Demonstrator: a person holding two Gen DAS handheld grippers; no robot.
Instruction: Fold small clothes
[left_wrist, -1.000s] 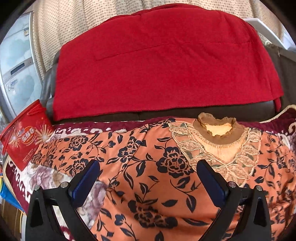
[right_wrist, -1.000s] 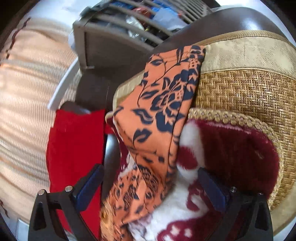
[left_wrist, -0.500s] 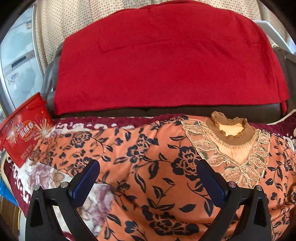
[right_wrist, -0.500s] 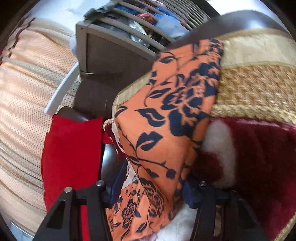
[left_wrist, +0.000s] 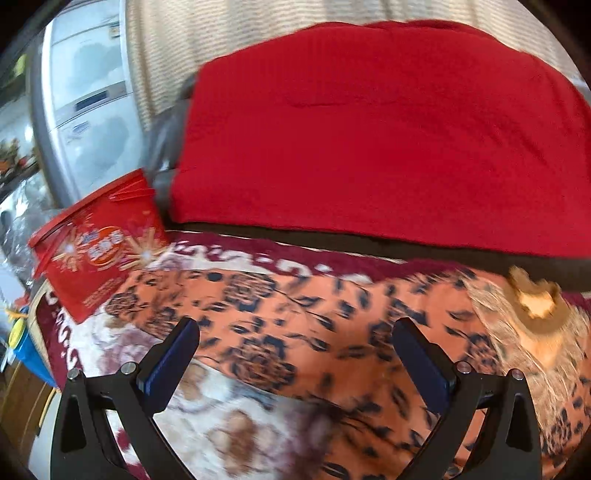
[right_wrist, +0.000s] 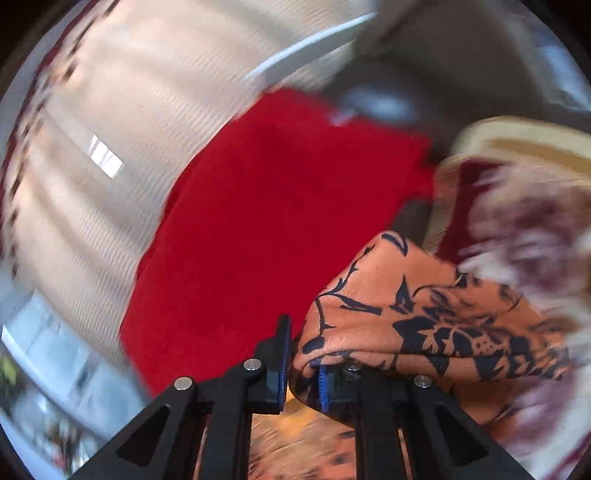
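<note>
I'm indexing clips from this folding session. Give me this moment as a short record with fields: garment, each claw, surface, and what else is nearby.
garment: orange floral top, spread out, lace collar at the right in the left wrist view
left claw: open, above the top, holding nothing
right claw: shut on a sleeve of the top
surface: maroon and white blanket
behind: red cloth draped over a dark backrest
nearby: red bag at the left edge
</note>
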